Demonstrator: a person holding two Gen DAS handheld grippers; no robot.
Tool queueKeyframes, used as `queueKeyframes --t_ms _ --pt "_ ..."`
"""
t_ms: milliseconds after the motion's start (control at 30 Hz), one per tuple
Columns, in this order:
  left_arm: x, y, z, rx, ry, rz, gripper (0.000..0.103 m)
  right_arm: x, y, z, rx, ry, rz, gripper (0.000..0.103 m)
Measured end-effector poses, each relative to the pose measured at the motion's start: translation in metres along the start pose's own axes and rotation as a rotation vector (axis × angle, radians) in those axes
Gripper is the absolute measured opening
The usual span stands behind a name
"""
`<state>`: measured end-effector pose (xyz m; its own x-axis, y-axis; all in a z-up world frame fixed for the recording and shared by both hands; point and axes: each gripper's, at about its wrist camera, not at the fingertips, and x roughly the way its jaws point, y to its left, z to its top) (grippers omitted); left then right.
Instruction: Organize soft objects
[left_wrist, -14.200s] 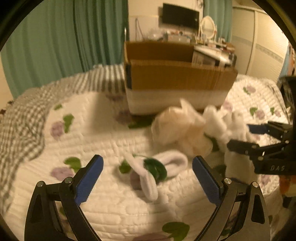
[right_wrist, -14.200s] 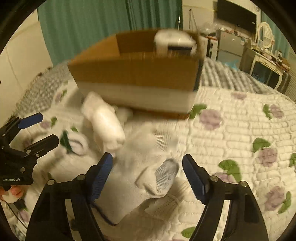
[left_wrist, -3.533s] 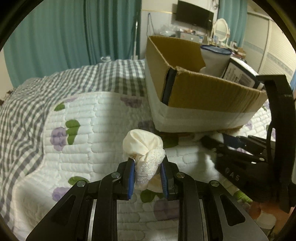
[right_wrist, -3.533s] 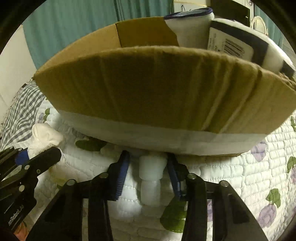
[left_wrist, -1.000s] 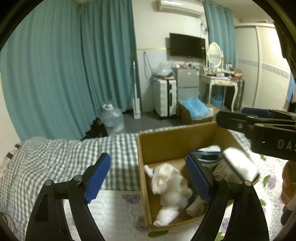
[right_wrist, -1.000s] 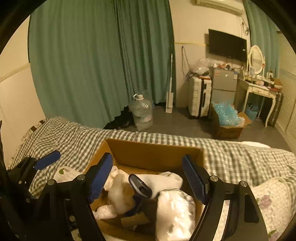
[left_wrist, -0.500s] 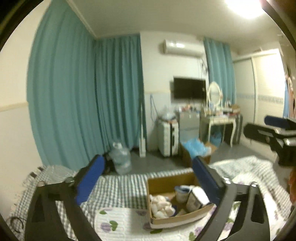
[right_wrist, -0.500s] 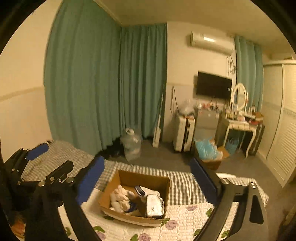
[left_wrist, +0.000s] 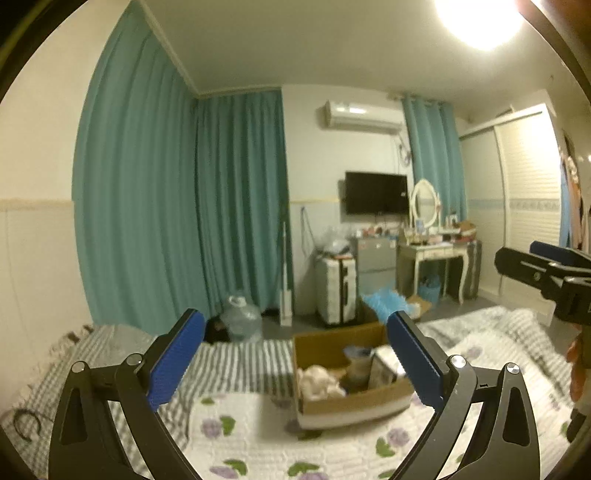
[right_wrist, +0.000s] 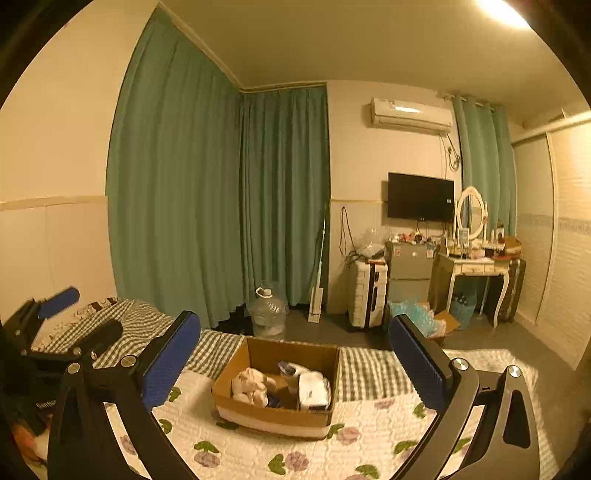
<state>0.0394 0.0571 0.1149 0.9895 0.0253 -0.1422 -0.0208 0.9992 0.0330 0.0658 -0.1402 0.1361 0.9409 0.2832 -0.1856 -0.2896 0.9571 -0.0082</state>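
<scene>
At the time of inspection both tools were raised well above the bed (right_wrist: 369, 439) and well apart from the work. The left tool (left_wrist: 295, 360) stood wide, its blue pads spread to either side of the lower centre of its frame, with nothing between them; the right tool (right_wrist: 295, 363) was likewise wide and carried nothing. The cardboard box (right_wrist: 275, 413) sat on the floral quilt at lower centre of the right wrist view, open side up. The soft objects (right_wrist: 251, 386), a bundle of pale cream and white fabric, lay inside the box toward its left end, beside a white packet (right_wrist: 314, 393) and a dark-rimmed item whose nature could not be made out. In the left wrist view the same bundle (left_wrist: 319, 380) showed in the box's near-left corner. The box's long axis ran roughly left to right across the right wrist frame, slightly skewed, its left end nearer the camera; the bundle itself was crumpled and showed no clear long axis or heading. No loose soft item was visible on the quilt in either view. In the inspector's judgement the placing step was complete and the task at or near its end; any next move would call only for a check of the bed for strays.
</scene>
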Motion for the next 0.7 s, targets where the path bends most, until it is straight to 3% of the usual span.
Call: queueKeyframes --t_ms 133,233,333,467,700 --pt "0.023 -0.008 -0.038 0.027 0.047 0.023 0.101 0.028 -0.006 -0.045 0.039 0.052 0.017 0.103" --pt "0.038 -0.012 -0.068 0.049 0.067 0.061 0.101 0.044 -0.007 -0.083 0.047 0.08 -0.008 0.103" --pt "0.046 -0.011 -0.088 0.028 0.099 0.044 0.101 0.064 -0.009 -0.113 0.034 0.1 -0.048 0.103" --pt "0.055 -0.008 -0.1 0.022 0.138 0.048 0.101 0.084 -0.01 -0.137 0.06 0.145 -0.065 0.103" --pt "0.055 -0.004 -0.107 0.013 0.166 0.054 0.101 0.088 -0.007 -0.14 0.051 0.162 -0.058 0.103"
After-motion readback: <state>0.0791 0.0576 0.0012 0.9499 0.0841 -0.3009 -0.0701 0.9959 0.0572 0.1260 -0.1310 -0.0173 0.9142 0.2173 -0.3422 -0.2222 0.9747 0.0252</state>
